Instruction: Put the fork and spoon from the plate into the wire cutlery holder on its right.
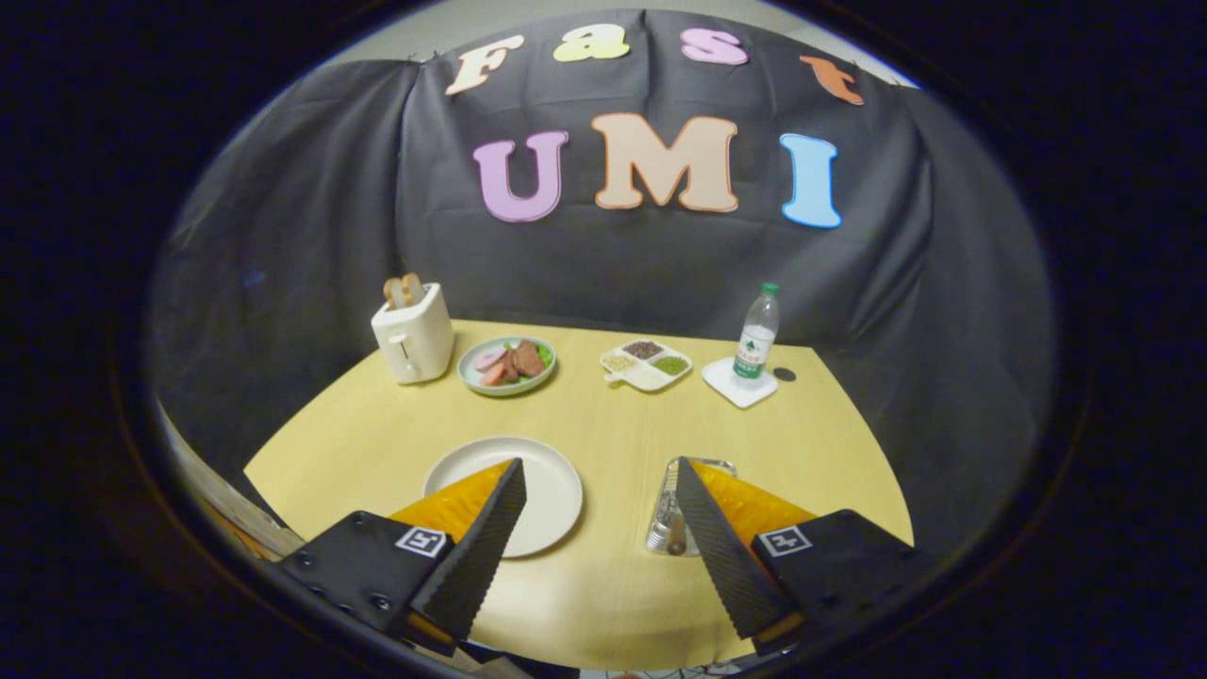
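Wire cutlery holder (674, 509) at 1 o'clock behind the right finger, utensils look stowed; plate (542, 490) looks bare at 11. Gripper (597, 464) jaws wide, empty.

A staged booth: black cloth wall (311, 245) behind a wooden table (603, 415) set with toaster (412, 332) and food plate (506, 365).

Two plates (556, 490) (471, 372), one toaster (412, 335), one divided dish (647, 366), one bottle (756, 335), one coaster (721, 377) and one wire cutlery holder (668, 514) sit on the surface (603, 424).
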